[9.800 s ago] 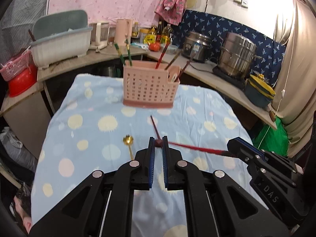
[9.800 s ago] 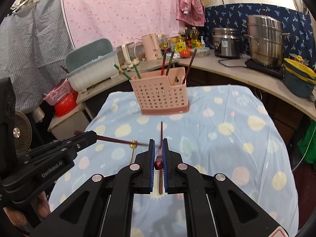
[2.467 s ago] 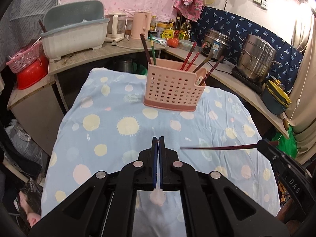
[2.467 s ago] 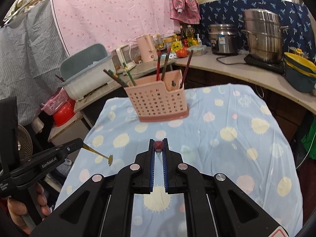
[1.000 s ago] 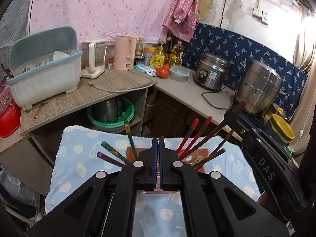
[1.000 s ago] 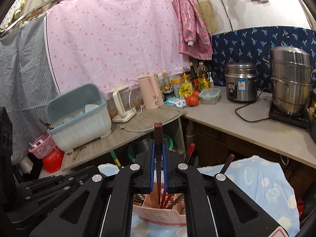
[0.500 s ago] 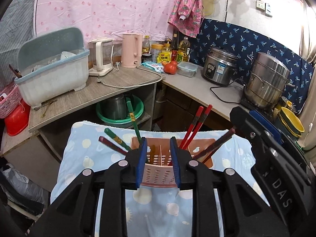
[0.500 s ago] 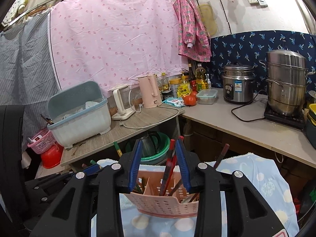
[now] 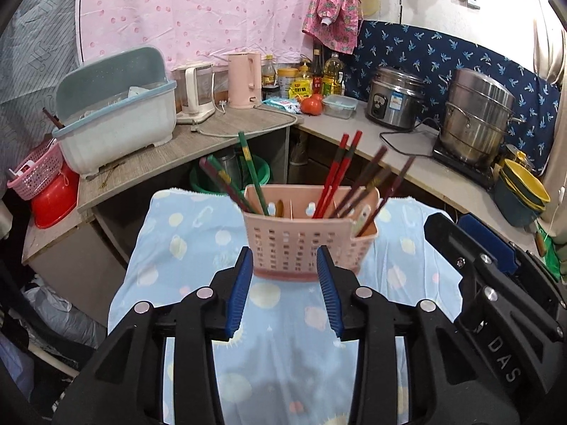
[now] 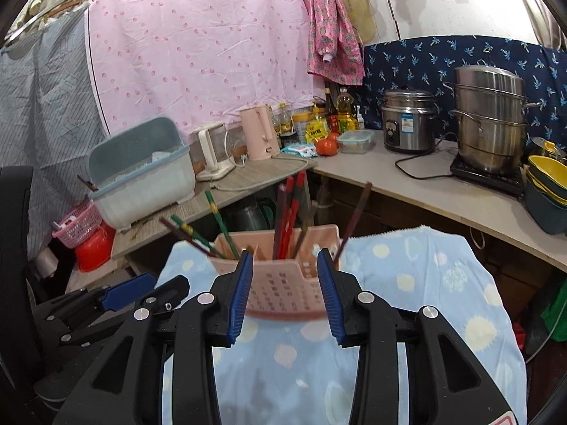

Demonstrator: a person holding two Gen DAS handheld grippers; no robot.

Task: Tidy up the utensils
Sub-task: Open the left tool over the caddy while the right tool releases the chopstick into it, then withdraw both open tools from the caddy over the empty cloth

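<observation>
A pink slotted utensil basket (image 9: 304,244) stands at the far end of the table, on a blue dotted cloth (image 9: 177,241). Red chopsticks (image 9: 340,173), green ones (image 9: 250,170) and dark brown ones (image 9: 368,180) lean out of it. My left gripper (image 9: 284,253) hangs short of the basket's front wall with its jaws opening and nothing between them. In the right wrist view the basket (image 10: 283,287) and its red chopsticks (image 10: 290,212) show beyond my right gripper (image 10: 284,255), which is open and holds nothing. Each gripper shows in the other's view: the right gripper (image 9: 448,219), the left gripper (image 10: 166,281).
An L-shaped counter (image 9: 226,131) runs behind the table. It carries a lidded dish drainer (image 9: 117,120), a pink kettle (image 9: 244,79), bottles, a rice cooker (image 9: 395,97), a steel steamer pot (image 9: 476,117) and stacked bowls (image 9: 521,191). A red basin (image 9: 53,202) sits at the left.
Both grippers went from shut to open. The dark red chopstick that my right gripper held now stands in the basket. Both grippers have drawn back from the basket.
</observation>
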